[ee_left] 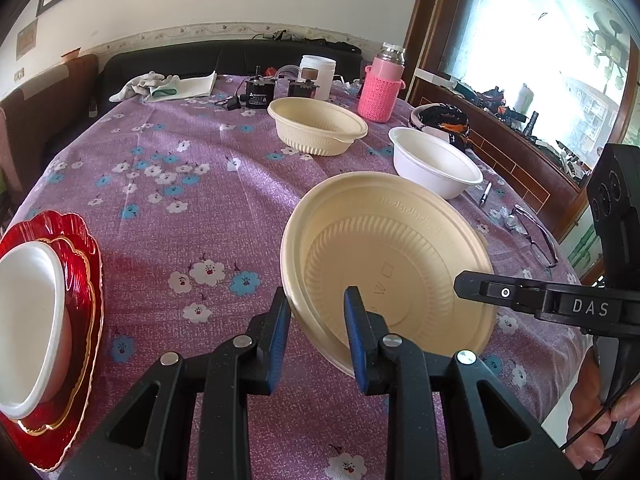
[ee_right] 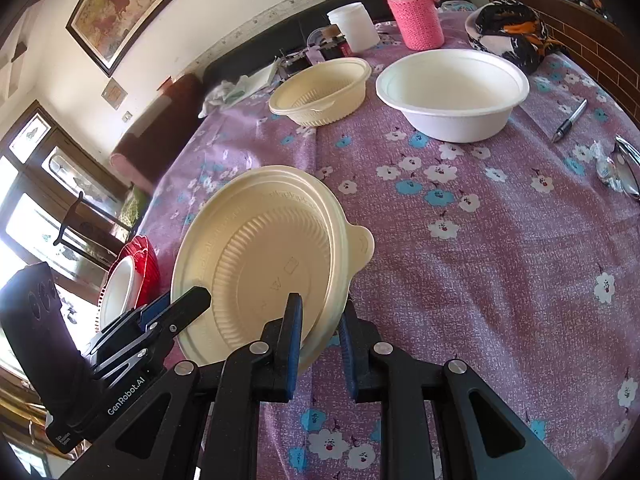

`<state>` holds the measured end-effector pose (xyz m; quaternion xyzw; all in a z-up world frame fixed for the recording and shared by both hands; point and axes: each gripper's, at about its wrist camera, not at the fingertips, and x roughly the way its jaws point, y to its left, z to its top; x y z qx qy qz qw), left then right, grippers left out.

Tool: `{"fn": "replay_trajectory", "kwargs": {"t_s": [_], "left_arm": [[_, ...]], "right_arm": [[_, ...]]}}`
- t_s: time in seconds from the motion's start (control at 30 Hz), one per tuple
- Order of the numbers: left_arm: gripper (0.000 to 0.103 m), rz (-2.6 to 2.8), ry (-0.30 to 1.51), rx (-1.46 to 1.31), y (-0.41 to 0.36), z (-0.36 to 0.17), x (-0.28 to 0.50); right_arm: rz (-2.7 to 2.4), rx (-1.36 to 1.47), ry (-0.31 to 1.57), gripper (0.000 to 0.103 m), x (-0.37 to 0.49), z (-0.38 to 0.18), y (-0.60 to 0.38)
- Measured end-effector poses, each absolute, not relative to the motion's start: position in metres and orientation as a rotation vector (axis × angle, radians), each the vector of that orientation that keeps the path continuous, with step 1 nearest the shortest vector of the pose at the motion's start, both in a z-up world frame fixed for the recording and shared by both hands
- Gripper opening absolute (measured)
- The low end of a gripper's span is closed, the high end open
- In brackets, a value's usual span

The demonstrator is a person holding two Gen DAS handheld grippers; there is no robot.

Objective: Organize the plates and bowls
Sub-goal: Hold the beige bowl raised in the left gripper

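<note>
Currently the cream bowl (ee_left: 392, 268) hangs tilted over the floral tablecloth (ee_left: 192, 184), its rim clamped by both grippers: the left gripper (ee_left: 318, 320) bites at 7 o'clock, the right gripper (ee_right: 320, 328) at 5 o'clock, near the tab handle; the bowl's underside is hidden, and its embossed lettering is probably unreadable.

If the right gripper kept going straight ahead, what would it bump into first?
Nothing separate at first: the right gripper already pinches the tilted cream bowl, so it would carry that along. Beyond lies bare tablecloth, then probably the white bowl, though depth is unclear.
</note>
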<state>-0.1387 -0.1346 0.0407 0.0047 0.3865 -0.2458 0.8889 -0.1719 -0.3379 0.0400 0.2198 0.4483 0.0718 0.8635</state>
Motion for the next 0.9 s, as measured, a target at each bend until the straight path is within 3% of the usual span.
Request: {"fn": "replay_trajectory", "kwargs": {"t_s": [0.9], "left_arm": [[0.029, -0.507, 0.812, 0.016, -0.1352, 0.0367, -0.1355]], "right_arm": [[0.153, 0.471, 0.945, 0.019, -0.1694, 0.039, -0.3392]]}}
